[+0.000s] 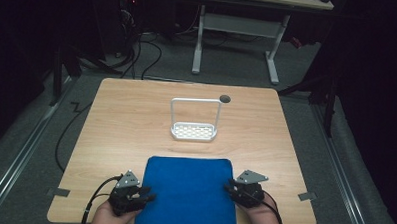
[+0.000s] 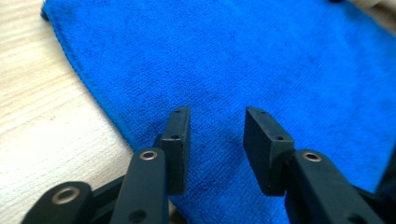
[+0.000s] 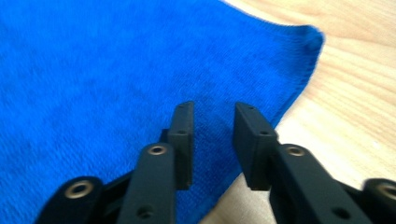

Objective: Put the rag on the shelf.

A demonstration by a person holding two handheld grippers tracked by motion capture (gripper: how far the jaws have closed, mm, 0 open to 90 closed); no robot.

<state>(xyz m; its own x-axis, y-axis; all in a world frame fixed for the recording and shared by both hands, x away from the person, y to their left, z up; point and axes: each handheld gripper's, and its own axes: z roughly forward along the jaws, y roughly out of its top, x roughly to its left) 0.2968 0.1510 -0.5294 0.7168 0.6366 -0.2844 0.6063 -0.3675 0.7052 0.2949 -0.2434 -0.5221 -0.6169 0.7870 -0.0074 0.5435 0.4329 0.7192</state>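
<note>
Wooden table (image 1: 116, 124) in a dark room, blue cloth (image 1: 188, 191) flat at its near edge, white rack (image 1: 194, 131) behind it, left gripper (image 1: 144, 196) and right gripper (image 1: 230, 187) at the cloth's sides, jaws spread, pinching nothing.

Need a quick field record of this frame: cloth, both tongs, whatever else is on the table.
cloth: blue towel, lying flat at the near edge of the wooden table
left tongs: jaws apart over the towel's left edge, nothing between them
right tongs: jaws apart over the towel's right edge, nothing between them
other item: white wire rack with perforated base, upright beyond the towel, apart from it
table feature: dark round hole behind the rack
</note>
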